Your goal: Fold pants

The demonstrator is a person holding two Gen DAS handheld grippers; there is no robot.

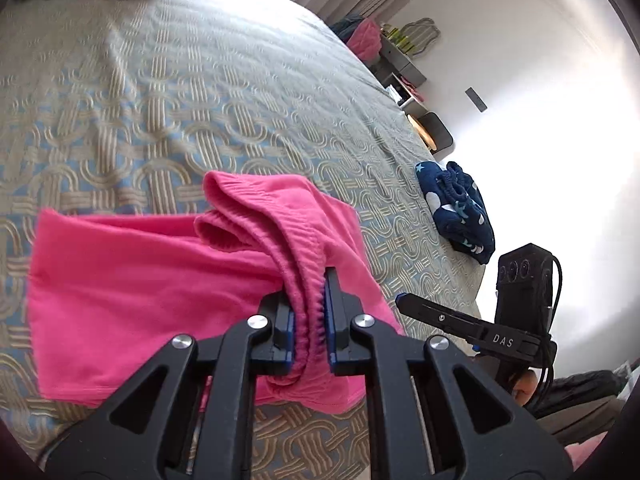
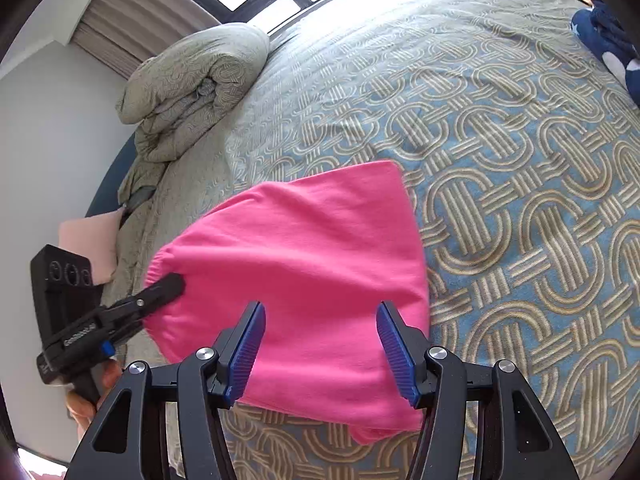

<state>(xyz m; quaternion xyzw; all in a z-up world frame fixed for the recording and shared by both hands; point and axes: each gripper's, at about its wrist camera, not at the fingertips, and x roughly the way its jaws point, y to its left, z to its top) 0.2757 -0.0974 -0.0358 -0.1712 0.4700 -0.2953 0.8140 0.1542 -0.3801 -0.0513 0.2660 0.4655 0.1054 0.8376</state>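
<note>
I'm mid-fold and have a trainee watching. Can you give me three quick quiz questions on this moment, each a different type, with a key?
1. True or false: the left gripper is clamped on the waistband of the pink pants.
2. Multiple choice: the right gripper is A) shut on the pants, B) open above the pants, C) holding the navy garment.
3. Fill in: the rolled duvet lies at the far end of the ____.

Key: 1 true; 2 B; 3 bed.
</note>
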